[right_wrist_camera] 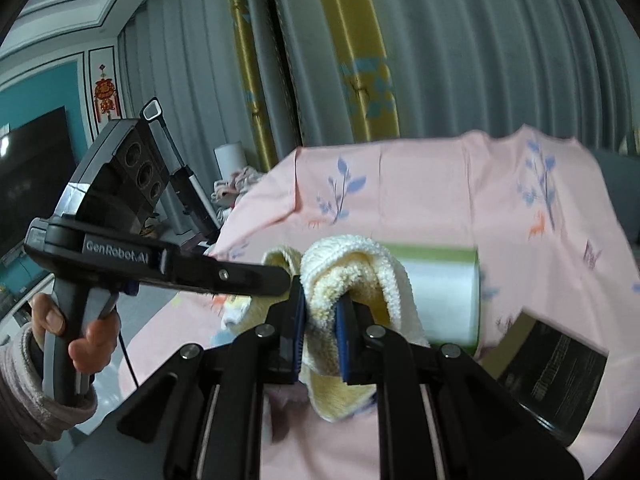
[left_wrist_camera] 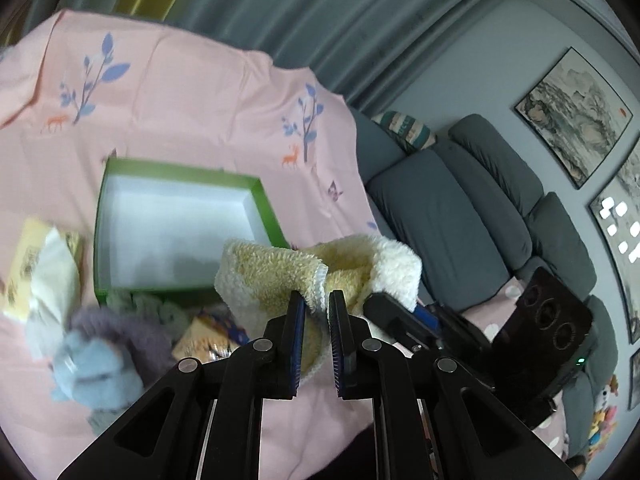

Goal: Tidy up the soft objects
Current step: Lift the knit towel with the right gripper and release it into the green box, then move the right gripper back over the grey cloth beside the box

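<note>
This is a home living room. A grey cushioned fabric sofa (left_wrist_camera: 452, 220) with a striped throw pillow (left_wrist_camera: 406, 130) lines one wall, under framed ink landscape paintings (left_wrist_camera: 574, 114). Long pleated grey curtains (right_wrist_camera: 500, 48) with yellow patterned panels (right_wrist_camera: 360, 48) cover the window side. A red hanging knot ornament (right_wrist_camera: 105, 94) decorates a white wall panel beside a dark flat television screen (right_wrist_camera: 32, 176) on a teal wall. A pink cotton sheet printed with blue trees and orange deer (left_wrist_camera: 192, 92) covers the tabletop.
</note>
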### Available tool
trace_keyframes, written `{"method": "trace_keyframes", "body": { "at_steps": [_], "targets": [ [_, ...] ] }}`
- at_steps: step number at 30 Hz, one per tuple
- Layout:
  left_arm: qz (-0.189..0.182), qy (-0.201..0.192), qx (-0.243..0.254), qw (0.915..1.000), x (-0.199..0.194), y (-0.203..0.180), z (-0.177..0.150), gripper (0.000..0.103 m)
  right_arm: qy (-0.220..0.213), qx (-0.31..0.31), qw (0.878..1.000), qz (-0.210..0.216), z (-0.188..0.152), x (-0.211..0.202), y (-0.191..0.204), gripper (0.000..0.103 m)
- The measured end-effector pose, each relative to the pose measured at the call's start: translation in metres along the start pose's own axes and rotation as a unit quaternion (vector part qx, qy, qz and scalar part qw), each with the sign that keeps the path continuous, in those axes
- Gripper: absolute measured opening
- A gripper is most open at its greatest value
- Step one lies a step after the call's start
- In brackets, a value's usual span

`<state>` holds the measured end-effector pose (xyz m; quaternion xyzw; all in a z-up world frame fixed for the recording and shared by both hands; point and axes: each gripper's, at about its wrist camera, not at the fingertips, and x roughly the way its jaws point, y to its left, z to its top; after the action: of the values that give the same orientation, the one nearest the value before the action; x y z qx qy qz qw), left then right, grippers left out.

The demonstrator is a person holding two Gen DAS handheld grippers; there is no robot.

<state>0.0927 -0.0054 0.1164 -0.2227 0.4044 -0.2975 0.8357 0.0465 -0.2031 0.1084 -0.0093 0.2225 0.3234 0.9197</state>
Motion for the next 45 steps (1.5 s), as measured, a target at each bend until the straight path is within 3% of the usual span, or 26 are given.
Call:
{"method": "trace_keyframes", "body": {
  "at_steps": [10, 14, 17, 21, 23, 24, 25, 27, 31, 37, 41, 45],
  "targets": [
    [0.04, -0.026, 0.004, 0.9988, 0.024, 0.015, 0.056, 0.011, -0.017, -0.02, 0.999, -0.029, 0.05, 0.05, -0.021, 0.013],
    [0.074, -0.011, -0.02, 0.997, 0.056, 0.047, 0.073, 0.011, 0.011, 0.0, 0.999, -0.044, 0.049, 0.09, -0.039, 0.015],
    [0.1, 0.013, -0.043, 0.994, 0.081, 0.071, 0.077, 0.011, 0.061, 0.021, 0.997, -0.053, 0.035, 0.126, -0.056, 0.019],
    [0.133, 0.056, -0.089, 0.9855, 0.113, 0.109, 0.069, 0.011, 0.13, 0.048, 0.987, -0.078, 0.007, 0.159, -0.075, 0.049],
    [0.153, 0.069, -0.096, 0.9811, 0.121, 0.118, 0.065, 0.022, 0.15, 0.05, 0.983, -0.089, -0.003, 0.164, -0.08, 0.053],
    [0.165, 0.076, -0.097, 0.9786, 0.124, 0.121, 0.062, 0.044, 0.158, 0.048, 0.982, -0.095, -0.006, 0.165, -0.081, 0.053],
    [0.174, 0.079, -0.095, 0.977, 0.125, 0.122, 0.06, 0.077, 0.165, 0.044, 0.98, -0.1, -0.009, 0.165, -0.082, 0.058],
    [0.191, 0.076, -0.087, 0.9747, 0.123, 0.122, 0.054, 0.095, 0.173, 0.04, 0.978, -0.108, -0.011, 0.163, -0.082, 0.068],
    [0.216, 0.072, -0.064, 0.9716, 0.115, 0.111, 0.047, 0.095, 0.169, 0.011, 0.977, -0.131, -0.01, 0.149, -0.072, 0.079],
    [0.284, 0.056, 0.002, 0.9573, 0.094, 0.083, 0.029, 0.095, 0.159, -0.014, 0.973, -0.166, -0.009, 0.122, -0.058, 0.098],
    [0.32, 0.029, 0.04, 0.9463, 0.075, 0.062, 0.016, 0.096, 0.15, -0.012, 0.973, -0.173, -0.011, 0.1, -0.051, 0.102],
    [0.323, -0.002, 0.064, 0.9442, 0.053, 0.041, 0.003, 0.096, 0.14, -0.004, 0.974, -0.176, -0.015, 0.077, -0.044, 0.102]
  ]
}}
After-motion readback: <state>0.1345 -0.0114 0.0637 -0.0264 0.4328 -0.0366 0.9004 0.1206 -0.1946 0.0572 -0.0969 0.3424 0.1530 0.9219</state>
